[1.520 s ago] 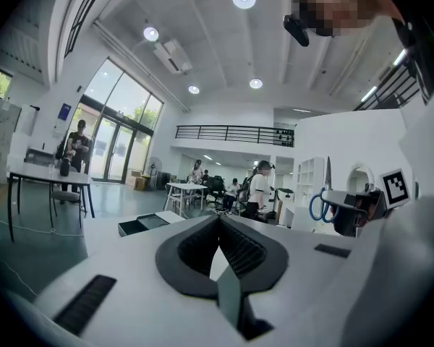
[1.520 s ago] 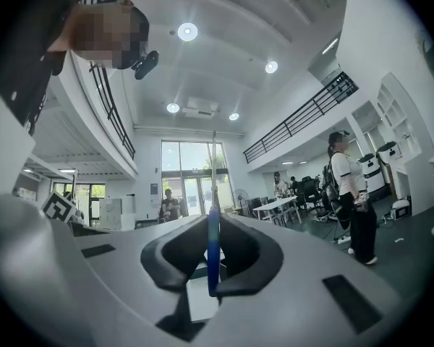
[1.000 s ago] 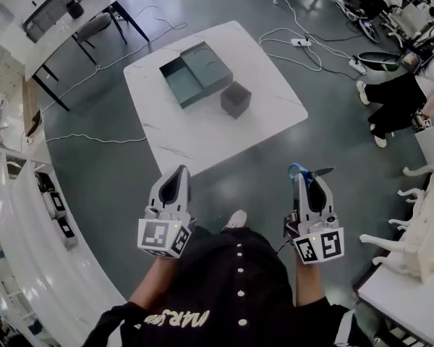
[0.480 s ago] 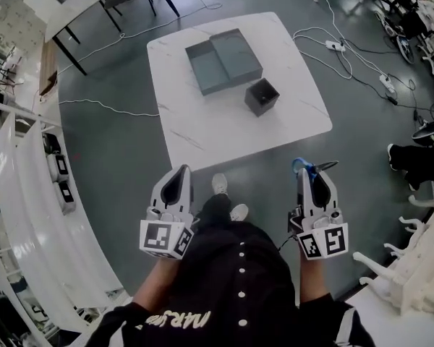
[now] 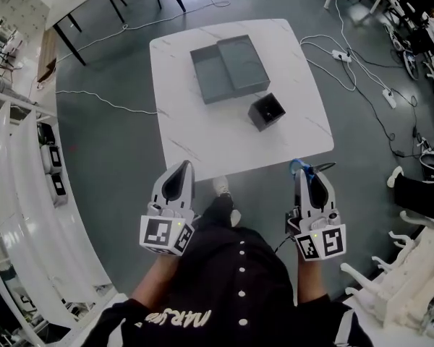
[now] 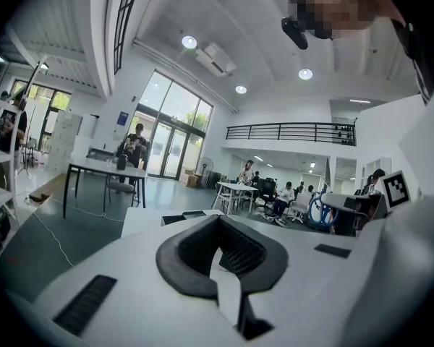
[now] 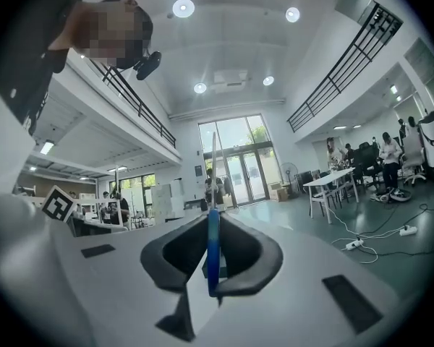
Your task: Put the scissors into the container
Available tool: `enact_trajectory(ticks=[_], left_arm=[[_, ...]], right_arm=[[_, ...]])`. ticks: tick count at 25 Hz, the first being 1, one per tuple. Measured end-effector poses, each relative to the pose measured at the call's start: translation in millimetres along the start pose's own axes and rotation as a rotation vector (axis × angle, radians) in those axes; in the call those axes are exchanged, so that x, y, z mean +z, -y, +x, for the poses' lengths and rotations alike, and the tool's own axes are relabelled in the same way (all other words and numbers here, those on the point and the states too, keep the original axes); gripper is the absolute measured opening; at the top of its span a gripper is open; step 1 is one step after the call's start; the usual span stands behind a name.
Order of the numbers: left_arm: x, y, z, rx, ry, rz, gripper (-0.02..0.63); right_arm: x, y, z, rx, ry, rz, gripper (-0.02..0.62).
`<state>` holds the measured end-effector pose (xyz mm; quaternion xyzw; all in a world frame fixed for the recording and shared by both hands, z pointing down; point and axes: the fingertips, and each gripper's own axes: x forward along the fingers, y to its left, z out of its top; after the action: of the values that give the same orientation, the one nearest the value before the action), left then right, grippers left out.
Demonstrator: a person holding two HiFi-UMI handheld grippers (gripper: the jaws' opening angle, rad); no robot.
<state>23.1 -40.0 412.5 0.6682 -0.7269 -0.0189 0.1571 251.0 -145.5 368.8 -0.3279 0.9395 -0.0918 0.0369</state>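
Right gripper [image 5: 304, 170]: jaws nearly closed, clamped on the blue handle of the scissors [image 7: 213, 246]. The thin blade stands straight up between the jaws in the right gripper view; in the head view the dark blade tip sticks out to the right of the gripper's front end. Left gripper [image 5: 181, 170]: jaws together, nothing between them. Both grippers are held level, side by side and well apart in front of the person's black buttoned top [image 5: 235, 288], over the grey floor [image 5: 108, 165]. The scissors sit just off the near right edge of the white bench [image 5: 202, 139], not over it. Black square container [image 5: 266, 111]: upright, open top, on the right half of the bench, far from the scissors. Just beside it, on its far left side, lies a shallow grey box [image 5: 228, 65] in two open halves side by side; cannot tell whether box and container touch. Other notes: white cables and a power strip [image 5: 340, 55] on the floor to the far right, and a white shelf unit [image 5: 29, 194] along the left.
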Motion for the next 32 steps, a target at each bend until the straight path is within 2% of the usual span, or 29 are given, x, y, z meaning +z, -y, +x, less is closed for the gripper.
enact_trajectory(ticks=[7, 15, 20, 26, 32], left_arm=[[10, -28, 37, 0.039, -0.007, -0.008, 0.026], [31, -64, 63, 0.084, 0.024, -0.022, 0.026], [49, -84, 73, 0.093, 0.046, -0.025, 0.026], [67, -88, 82, 0.049, 0.054, -0.008, 0.026], [69, -102, 91, 0.075, 0.051, -0.029, 0.026]], right_arm=[[-3, 11, 60, 0.048, -0.019, 0.008, 0.058], [1, 8, 128, 0.117, -0.026, 0.003, 0.058], [11, -5, 164, 0.150, -0.020, -0.014, 0.058], [19, -15, 190, 0.158, -0.023, -0.005, 0.058], [12, -17, 211, 0.183, -0.062, -0.002, 0.058]])
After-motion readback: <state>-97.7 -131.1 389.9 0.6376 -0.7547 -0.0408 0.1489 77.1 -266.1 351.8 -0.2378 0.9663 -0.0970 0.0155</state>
